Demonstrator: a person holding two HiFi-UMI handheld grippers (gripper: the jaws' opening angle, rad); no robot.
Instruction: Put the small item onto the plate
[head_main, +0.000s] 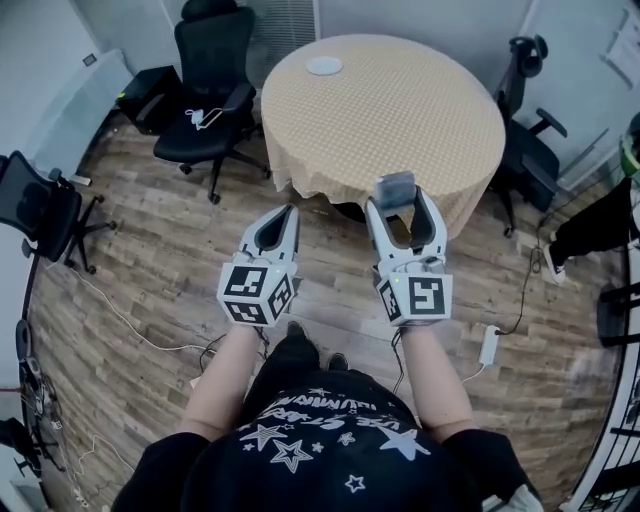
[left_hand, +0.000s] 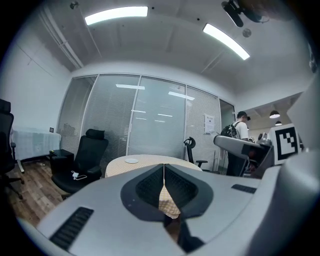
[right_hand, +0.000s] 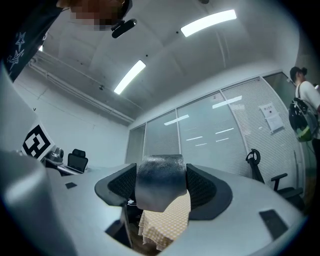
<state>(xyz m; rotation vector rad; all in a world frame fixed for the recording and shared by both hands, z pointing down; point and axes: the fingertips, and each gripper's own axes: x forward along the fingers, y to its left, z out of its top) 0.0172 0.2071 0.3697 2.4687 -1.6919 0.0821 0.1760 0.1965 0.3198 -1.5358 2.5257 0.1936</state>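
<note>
Small item, dark grey, sits clamped between the 2 jaws of your right gripper, by the round table's near edge. Your left gripper is closed, empty. The white plate lies at the table's far left.

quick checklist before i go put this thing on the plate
1. Item gripped: ok. The right gripper has its jaws shut on both sides of it.
2. Left gripper free: ok. Its jaws are together with nothing between them.
3. Plate free: ok. It looks empty.
4. Plate in reach: not ok. It sits at the far edge of the table, and both grippers are over the floor short of the near edge.
5. Way round to the plate: cannot tell. A chair stands on that side of the table.
</note>
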